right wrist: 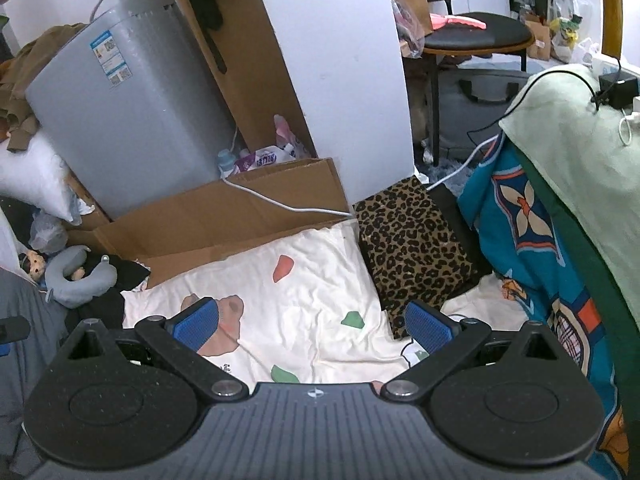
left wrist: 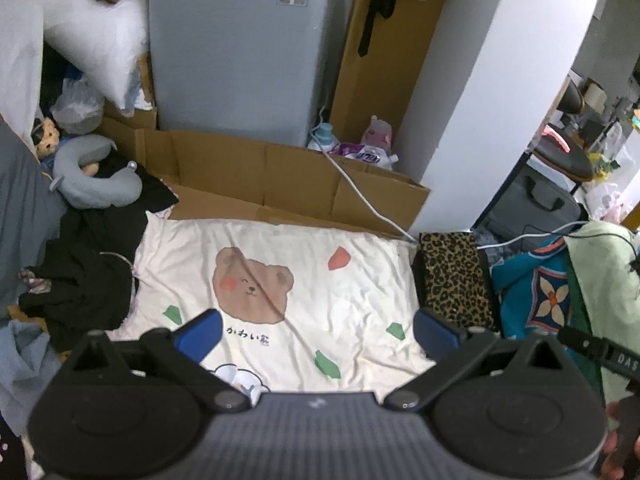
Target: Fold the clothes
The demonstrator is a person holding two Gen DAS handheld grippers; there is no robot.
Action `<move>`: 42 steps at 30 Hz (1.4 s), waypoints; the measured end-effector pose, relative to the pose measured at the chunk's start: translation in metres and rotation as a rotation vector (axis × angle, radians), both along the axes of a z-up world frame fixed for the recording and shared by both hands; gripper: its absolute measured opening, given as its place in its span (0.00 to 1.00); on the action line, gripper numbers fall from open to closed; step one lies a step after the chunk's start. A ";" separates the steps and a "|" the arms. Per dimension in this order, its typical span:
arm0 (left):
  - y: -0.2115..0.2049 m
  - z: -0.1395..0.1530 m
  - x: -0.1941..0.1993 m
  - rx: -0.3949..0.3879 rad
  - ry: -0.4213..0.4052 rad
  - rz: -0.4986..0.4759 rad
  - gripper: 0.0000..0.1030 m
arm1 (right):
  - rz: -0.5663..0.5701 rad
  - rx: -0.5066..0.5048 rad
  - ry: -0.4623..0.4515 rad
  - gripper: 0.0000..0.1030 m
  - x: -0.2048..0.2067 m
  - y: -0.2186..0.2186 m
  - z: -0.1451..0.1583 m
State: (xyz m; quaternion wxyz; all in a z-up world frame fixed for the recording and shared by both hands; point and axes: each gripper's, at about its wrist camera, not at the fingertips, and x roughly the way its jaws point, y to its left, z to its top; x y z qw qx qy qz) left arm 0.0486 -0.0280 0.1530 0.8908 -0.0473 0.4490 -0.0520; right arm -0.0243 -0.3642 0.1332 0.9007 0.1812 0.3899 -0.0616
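Observation:
A cream sheet with a brown bear print (left wrist: 280,280) (right wrist: 304,300) lies spread flat as the work surface. A folded leopard-print garment (left wrist: 456,276) (right wrist: 412,248) rests at its right edge. A heap of black clothes (left wrist: 88,272) (right wrist: 104,300) lies at the sheet's left. My left gripper (left wrist: 318,336) hovers open above the sheet's near part, nothing between its blue pads (left wrist: 200,334). My right gripper (right wrist: 314,326) is open too, above the sheet, its right pad (right wrist: 428,326) just in front of the leopard garment.
A flattened cardboard box (left wrist: 280,184) and a grey washing machine (left wrist: 240,48) stand behind the sheet, a white cable (left wrist: 360,192) trailing over the cardboard. A teal patterned cloth (right wrist: 532,240) under a pale green cloth (right wrist: 580,168) hangs at right. A grey neck pillow (left wrist: 96,176) sits left.

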 end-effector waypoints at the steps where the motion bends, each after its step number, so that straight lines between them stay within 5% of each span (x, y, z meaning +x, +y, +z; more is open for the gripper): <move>1: 0.000 -0.001 -0.001 -0.001 -0.002 0.002 0.99 | 0.005 -0.002 -0.001 0.99 0.000 0.000 -0.001; 19: 0.053 -0.078 -0.009 0.084 -0.021 0.151 0.99 | 0.078 -0.078 -0.021 0.99 0.011 0.035 -0.035; 26: 0.064 -0.111 -0.007 0.127 -0.039 0.133 0.99 | 0.123 -0.088 -0.030 0.99 0.013 0.058 -0.043; 42: 0.102 -0.119 -0.034 0.043 0.039 0.263 0.99 | 0.224 -0.099 -0.022 0.99 0.010 0.102 -0.054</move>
